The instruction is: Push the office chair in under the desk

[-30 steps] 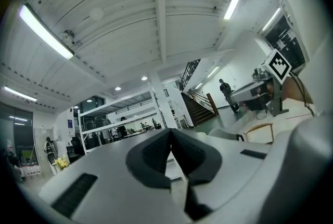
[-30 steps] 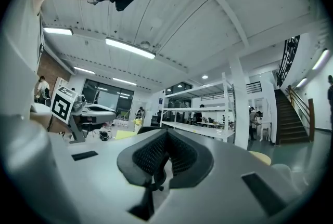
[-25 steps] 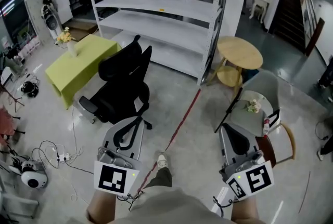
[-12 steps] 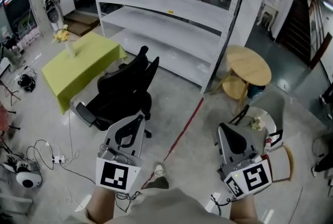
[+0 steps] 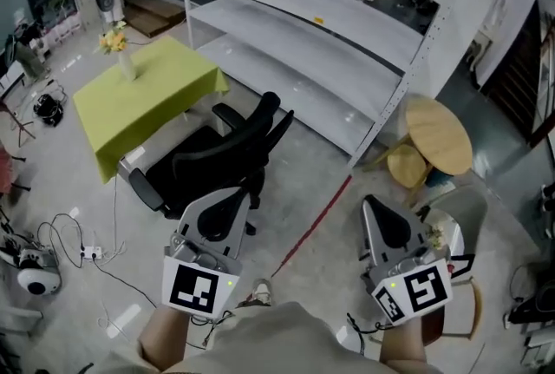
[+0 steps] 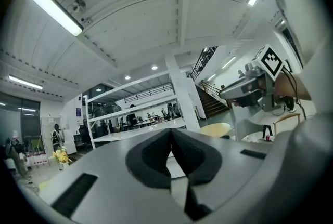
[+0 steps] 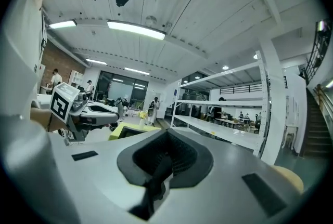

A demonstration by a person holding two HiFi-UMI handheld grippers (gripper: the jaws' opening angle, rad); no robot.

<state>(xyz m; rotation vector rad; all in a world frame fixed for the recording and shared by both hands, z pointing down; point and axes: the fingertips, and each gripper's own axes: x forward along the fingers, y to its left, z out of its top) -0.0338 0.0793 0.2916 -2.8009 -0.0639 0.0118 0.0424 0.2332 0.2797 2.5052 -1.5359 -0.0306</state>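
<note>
1. Holding both tools level at the bottom of the head view, the person has the left gripper [image 5: 231, 193] at lower centre-left and the right gripper [image 5: 368, 201] at lower centre-right, well apart from each other.
2. Left gripper – jaws pressed together, with nothing between them.
3. Right gripper – jaws likewise closed and empty.
4. Office chair [image 5: 217, 157], black, stands at centre-left of the frame, just beside the lower right edge of the desk [image 5: 139, 99]; its seat is not under the desk.
5. Desk carries a lime-green cloth and, at its upper left, a vase of yellow flowers [image 5: 122, 51].
6. Left gripper's tips overlap the chair's lower edge in the head view; contact cannot be judged.
7. White shelving rack [image 5: 347, 25] fills the upper right, a round wooden table [image 5: 439, 134] sits at right, and a red floor line [image 5: 316, 220] runs between the grippers.
</note>
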